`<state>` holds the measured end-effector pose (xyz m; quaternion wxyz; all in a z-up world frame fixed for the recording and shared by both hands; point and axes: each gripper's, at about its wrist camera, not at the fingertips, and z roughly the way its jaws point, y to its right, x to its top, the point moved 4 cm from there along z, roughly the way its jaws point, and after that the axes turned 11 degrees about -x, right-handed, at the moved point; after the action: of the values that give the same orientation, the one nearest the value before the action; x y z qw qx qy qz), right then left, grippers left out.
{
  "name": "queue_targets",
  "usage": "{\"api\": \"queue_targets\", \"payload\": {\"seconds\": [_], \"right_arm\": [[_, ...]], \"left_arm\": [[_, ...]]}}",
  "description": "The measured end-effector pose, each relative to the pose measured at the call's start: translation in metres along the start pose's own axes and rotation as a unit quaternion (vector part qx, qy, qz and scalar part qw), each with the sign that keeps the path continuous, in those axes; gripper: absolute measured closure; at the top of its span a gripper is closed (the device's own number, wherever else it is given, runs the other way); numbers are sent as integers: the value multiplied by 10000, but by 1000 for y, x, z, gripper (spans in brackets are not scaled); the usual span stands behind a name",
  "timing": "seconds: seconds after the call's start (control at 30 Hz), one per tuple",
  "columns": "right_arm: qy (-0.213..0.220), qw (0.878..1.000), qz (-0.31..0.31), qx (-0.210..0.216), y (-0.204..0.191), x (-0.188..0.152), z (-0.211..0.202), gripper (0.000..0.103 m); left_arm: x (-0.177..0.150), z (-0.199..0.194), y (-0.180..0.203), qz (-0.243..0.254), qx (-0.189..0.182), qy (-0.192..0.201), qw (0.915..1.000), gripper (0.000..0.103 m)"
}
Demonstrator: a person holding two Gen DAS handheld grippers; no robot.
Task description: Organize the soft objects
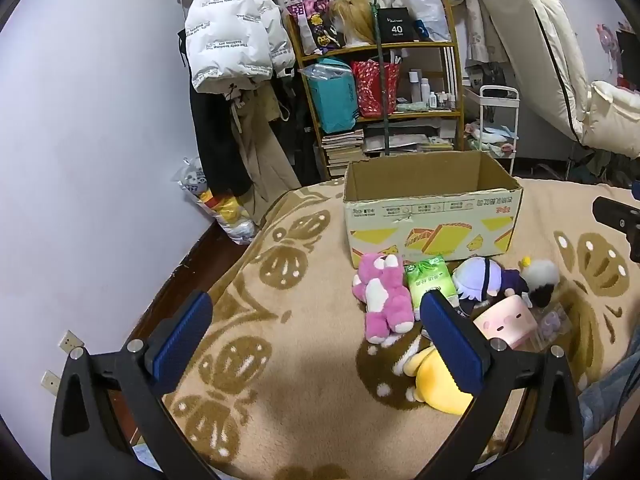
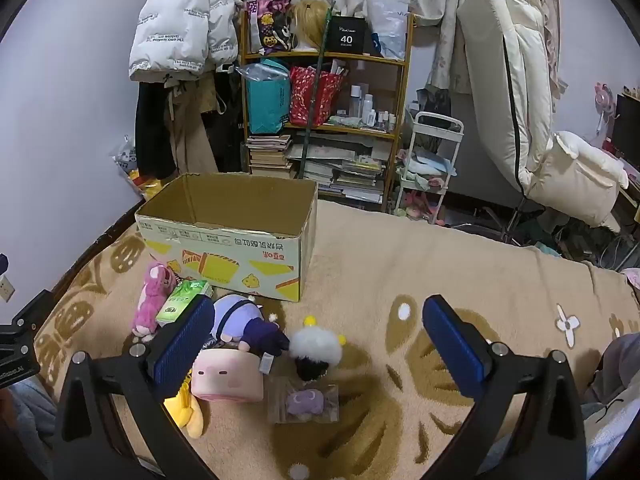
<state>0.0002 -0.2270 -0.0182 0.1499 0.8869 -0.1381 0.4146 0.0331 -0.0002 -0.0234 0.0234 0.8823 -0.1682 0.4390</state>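
Note:
An open cardboard box (image 1: 432, 216) (image 2: 224, 236) stands on a beige patterned blanket (image 1: 304, 340). In front of it lie a pink plush bear (image 1: 384, 296) (image 2: 150, 300), a green tissue pack (image 1: 430, 280) (image 2: 182, 300), a purple-haired doll (image 1: 484, 280) (image 2: 244, 320), a black-and-white fluffy plush (image 1: 540, 280) (image 2: 316, 350), a pink cube plush (image 1: 506, 320) (image 2: 228, 378), a yellow plush (image 1: 436, 380) (image 2: 186, 412) and a bagged purple toy (image 2: 306, 400). My left gripper (image 1: 316, 320) hovers open, left of the pile. My right gripper (image 2: 320, 324) hangs open above the fluffy plush, holding nothing.
A wooden shelf (image 1: 380, 92) (image 2: 324, 120) with bags and books stands behind the bed, beside hanging coats (image 1: 236, 60). A white cart (image 2: 432, 168) and a folded mattress (image 2: 516, 92) are at the right. The blanket (image 2: 440, 264) right of the box is bare.

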Motion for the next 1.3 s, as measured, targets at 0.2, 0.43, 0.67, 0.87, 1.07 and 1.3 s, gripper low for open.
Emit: {"api": "queue_targets", "payload": {"seconds": [0.2,0.43,0.67,0.87,1.07,1.3], "right_arm": [[-3,10000,13,14,0,0,0,0],[-5,10000,19,22,0,-1,0,0],[-28,10000,29,27,0,-1,1,0],[-18,10000,27,32,0,-1,2,0],[-25,10000,31,41,0,-1,1,0],[-34,10000,33,40,0,-1,1,0]], "left_arm": [[0,4,1,-21,-57,-48,10000,1],[-2,4,-5,-37,-16,-8,10000,1],[0,1,-5,-45,14,-2,10000,1],[0,0,-5,-36,21,1,10000,1],[-1,0,-5,-33,34,-4,10000,1],[-1,1,-5,-18,38,-8,10000,1]]}}
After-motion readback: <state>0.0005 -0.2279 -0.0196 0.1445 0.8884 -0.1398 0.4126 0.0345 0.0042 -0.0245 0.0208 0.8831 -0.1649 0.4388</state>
